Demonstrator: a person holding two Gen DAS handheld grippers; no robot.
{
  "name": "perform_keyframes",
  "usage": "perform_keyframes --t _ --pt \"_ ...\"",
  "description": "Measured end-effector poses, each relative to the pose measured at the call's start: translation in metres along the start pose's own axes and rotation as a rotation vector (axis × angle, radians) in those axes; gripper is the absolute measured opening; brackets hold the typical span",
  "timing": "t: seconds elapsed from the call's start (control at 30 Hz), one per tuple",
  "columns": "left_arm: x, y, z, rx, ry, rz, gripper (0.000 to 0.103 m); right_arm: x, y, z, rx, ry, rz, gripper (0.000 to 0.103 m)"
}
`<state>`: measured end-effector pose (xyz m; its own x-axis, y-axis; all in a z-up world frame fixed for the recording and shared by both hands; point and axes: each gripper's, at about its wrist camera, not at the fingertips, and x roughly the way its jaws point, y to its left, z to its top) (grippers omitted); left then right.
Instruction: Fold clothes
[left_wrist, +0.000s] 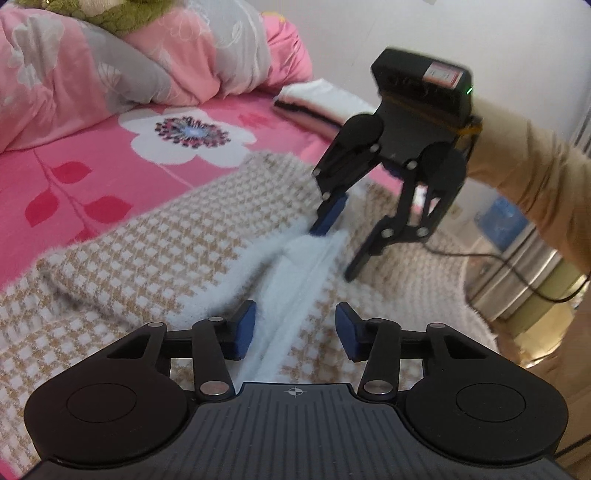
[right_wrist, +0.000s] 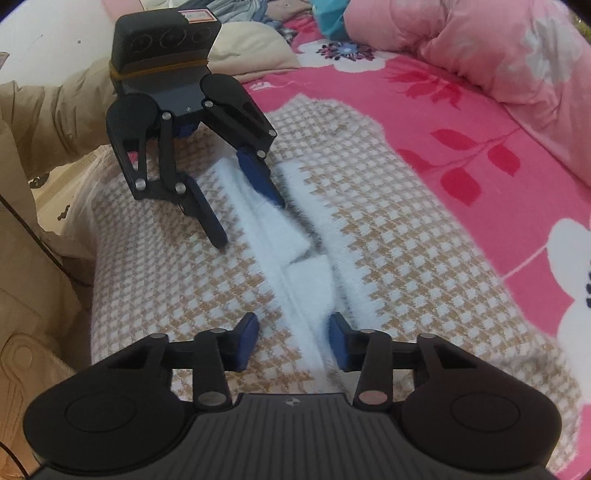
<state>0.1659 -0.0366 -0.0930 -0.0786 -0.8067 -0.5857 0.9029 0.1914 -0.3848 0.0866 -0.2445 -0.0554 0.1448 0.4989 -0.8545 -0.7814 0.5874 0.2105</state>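
Both grippers gape wide, gripping nothing. Left gripper (left_wrist: 295, 328) and right gripper (right_wrist: 293, 341) face each other over the checked tan-and-white sweater (left_wrist: 147, 266), which lies flat on the pink floral bedsheet (left_wrist: 74, 173). White placket (right_wrist: 295, 280) runs between them; right gripper's pad looks to be touching it, blur makes that unsure.

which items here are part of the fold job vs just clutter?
Job:
checked knit garment
its white front band
left gripper, open
right gripper, open

Lying about:
pink floral sheet
pink quilt
folded stack by the wall
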Motion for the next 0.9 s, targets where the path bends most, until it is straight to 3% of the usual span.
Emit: perform_keyframes --t 0.17,0.37,0.5,0.6,0.8,0.9 --pt "0.001 -0.012 -0.003 0.063 0.023 0.006 0.046 0.001 0.006 -0.002 -0.026 -0.025 -0.04 0.034" --pt "0.01 -0.021 -0.007 0.111 0.051 0.093 0.045 0.0 0.037 -0.009 -0.143 -0.076 -0.186 0.021" --pt "0.008 -0.03 -0.008 0.118 0.015 0.182 0.025 0.008 0.061 -0.016 -0.204 -0.094 -0.32 0.018" --pt "0.003 -0.043 -0.009 0.144 -0.011 0.255 0.016 0.014 0.083 -0.021 -0.255 -0.112 -0.447 0.016" --pt "-0.006 -0.075 -0.013 0.193 -0.085 0.401 0.008 0.026 0.124 -0.031 -0.349 -0.147 -0.698 0.014" --pt "-0.011 -0.089 -0.011 0.21 -0.113 0.451 0.007 0.02 0.124 -0.025 -0.349 -0.167 -0.741 0.013"
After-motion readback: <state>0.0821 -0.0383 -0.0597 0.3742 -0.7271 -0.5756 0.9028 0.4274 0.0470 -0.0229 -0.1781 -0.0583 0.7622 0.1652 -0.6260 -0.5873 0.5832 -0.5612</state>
